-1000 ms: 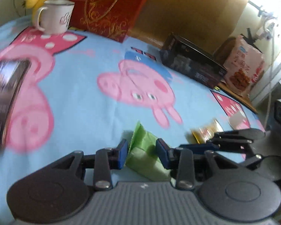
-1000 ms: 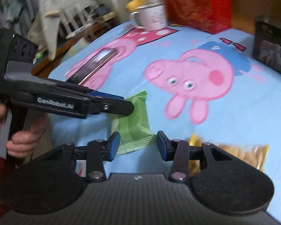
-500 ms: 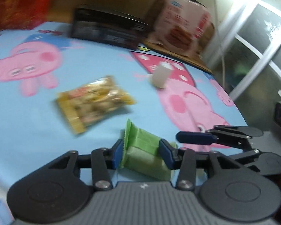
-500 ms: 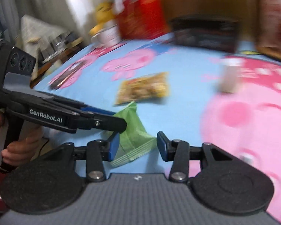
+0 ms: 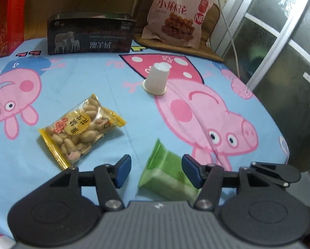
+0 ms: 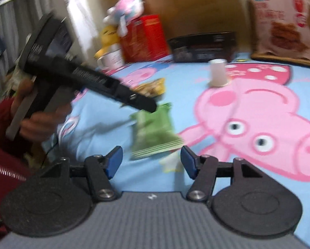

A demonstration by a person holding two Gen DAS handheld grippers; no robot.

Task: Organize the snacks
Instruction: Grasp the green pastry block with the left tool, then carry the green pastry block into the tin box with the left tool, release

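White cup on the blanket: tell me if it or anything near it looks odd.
The white cup stands upside down, rim on the blanket. The peanut packet lies askew but sealed; nothing has spilled.

1 green snack pkt [image 5: 167, 176], 1 peanut pkt [image 5: 80, 128], 1 cup [image 5: 156, 78], 2 boxes [image 5: 90, 35], 1 big snack bag [image 5: 177, 14]
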